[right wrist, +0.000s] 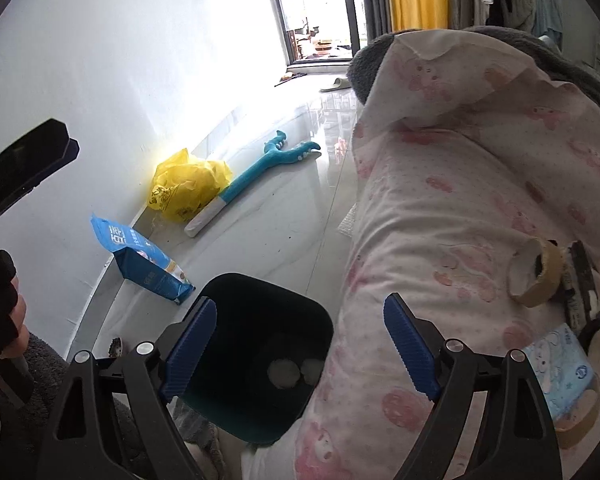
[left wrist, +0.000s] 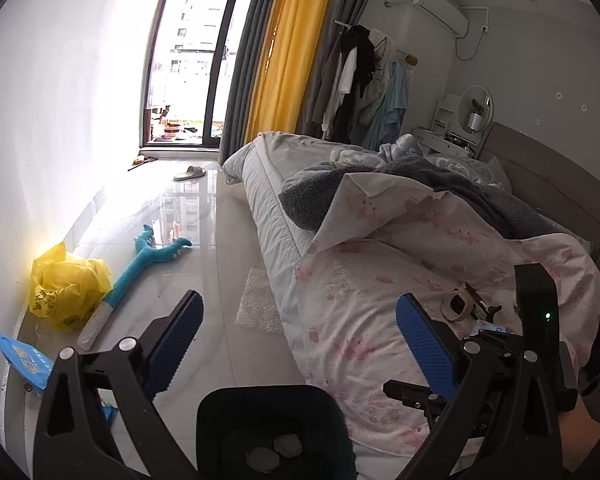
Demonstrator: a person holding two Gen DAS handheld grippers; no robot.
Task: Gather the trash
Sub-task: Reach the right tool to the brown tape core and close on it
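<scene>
A black trash bin [right wrist: 256,364] stands on the floor beside the bed, with two crumpled paper wads [right wrist: 284,374] inside; it also shows in the left wrist view [left wrist: 274,428]. My right gripper [right wrist: 300,344] is open and empty above the bin. My left gripper [left wrist: 300,340] is open and empty, above the bed's edge. A tape roll [right wrist: 536,276] and a tissue pack [right wrist: 564,372] lie on the pink quilt [right wrist: 460,200]. A yellow plastic bag [right wrist: 188,186] and a blue packet [right wrist: 148,268] lie by the wall.
A blue plush toy [right wrist: 256,176] lies on the glossy floor. Bubble wrap [left wrist: 260,306] lies by the bed. A slipper [left wrist: 190,173] lies near the balcony door. A grey rug [right wrist: 48,376] is at lower left.
</scene>
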